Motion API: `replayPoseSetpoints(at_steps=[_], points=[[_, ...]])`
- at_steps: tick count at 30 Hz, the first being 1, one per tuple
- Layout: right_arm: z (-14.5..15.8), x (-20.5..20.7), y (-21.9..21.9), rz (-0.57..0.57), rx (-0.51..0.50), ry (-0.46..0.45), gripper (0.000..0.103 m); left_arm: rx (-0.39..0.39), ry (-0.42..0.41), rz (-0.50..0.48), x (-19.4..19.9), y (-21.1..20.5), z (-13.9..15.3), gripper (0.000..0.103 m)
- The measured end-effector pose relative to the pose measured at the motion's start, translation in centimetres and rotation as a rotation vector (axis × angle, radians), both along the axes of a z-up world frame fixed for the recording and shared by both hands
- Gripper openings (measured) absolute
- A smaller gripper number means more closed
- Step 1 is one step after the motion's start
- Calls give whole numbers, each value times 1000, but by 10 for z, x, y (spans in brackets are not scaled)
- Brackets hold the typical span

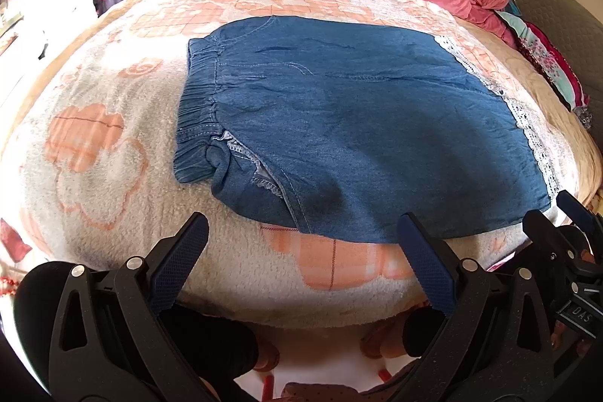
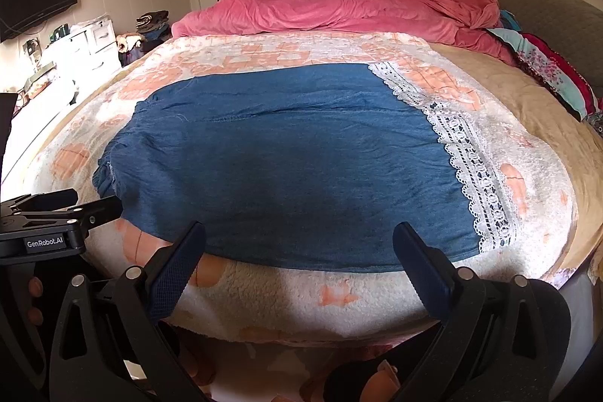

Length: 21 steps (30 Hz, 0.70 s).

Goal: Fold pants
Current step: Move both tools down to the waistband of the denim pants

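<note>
Blue denim pants [image 1: 358, 127] lie flat on the bed, folded lengthwise, with the elastic waistband [image 1: 196, 112] at the left and a white lace hem [image 1: 527, 123] at the right. They also show in the right wrist view [image 2: 286, 168], lace hem [image 2: 467, 153] at the right. My left gripper [image 1: 301, 225] is open and empty, just short of the pants' near edge. My right gripper [image 2: 299, 232] is open and empty over the near edge. Each gripper shows at the side of the other's view, the right one [image 1: 565, 213] and the left one [image 2: 75, 210].
The pants rest on a fluffy white and orange blanket [image 1: 113, 157] covering the bed. A rumpled pink duvet [image 2: 339, 10] lies at the far side. Patterned pillows [image 2: 546, 70] and a grey headboard [image 2: 546, 2] are at the right. Drawers and clutter stand at the left.
</note>
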State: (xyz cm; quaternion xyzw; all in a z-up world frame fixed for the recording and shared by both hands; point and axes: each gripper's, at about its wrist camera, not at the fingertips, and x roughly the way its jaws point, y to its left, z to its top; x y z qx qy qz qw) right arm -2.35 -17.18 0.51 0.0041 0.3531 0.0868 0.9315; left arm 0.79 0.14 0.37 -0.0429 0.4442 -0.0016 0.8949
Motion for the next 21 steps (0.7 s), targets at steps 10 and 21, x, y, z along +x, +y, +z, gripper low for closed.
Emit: replayPoseSetpoints(at_steps=[10, 21], points=[[4, 31, 10, 29, -48, 28, 99, -42, 13, -3, 29, 13, 6, 94], [16, 96, 30, 70, -63, 61, 99, -24, 4, 64, 91, 48, 32, 94]])
